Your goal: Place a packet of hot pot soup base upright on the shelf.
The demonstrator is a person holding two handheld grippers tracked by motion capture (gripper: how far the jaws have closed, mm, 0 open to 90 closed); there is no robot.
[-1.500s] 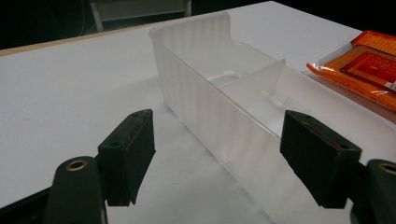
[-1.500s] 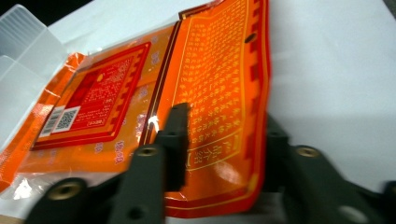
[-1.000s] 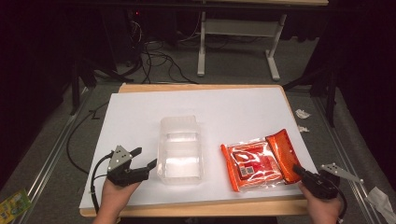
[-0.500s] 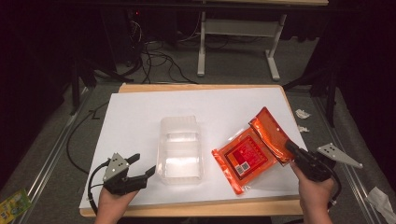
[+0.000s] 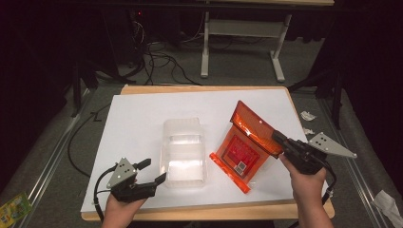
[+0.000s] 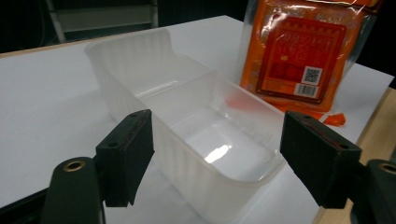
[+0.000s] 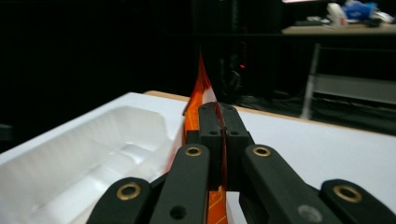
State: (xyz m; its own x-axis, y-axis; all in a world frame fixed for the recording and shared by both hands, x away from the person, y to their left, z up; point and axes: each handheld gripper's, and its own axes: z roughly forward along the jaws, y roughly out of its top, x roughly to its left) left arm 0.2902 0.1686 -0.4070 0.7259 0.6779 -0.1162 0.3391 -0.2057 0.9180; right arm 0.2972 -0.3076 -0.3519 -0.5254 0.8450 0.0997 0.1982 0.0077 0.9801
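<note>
Fingers (image 7: 212,135) of the right gripper (image 5: 279,138) are clamped on the orange snack packet (image 5: 244,147), judged lifted but not yet placed in the clear plastic container (image 5: 184,152), while the left gripper (image 5: 153,172) is held wide open and empty.

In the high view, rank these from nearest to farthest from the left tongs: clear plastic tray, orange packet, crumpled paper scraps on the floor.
1. clear plastic tray, just right of the left tongs.
2. orange packet, beyond the tray, mid-right.
3. crumpled paper scraps, off the table's right edge.

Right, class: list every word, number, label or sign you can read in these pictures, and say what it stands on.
Orange packet, red label panel: printed characters, too blurred to read.
Orange packet, QR code: a sign, no readable text.
Orange packet, barcode: digits too small to read.
Clear plastic tray: no text.
Nothing can be quoted.
</note>
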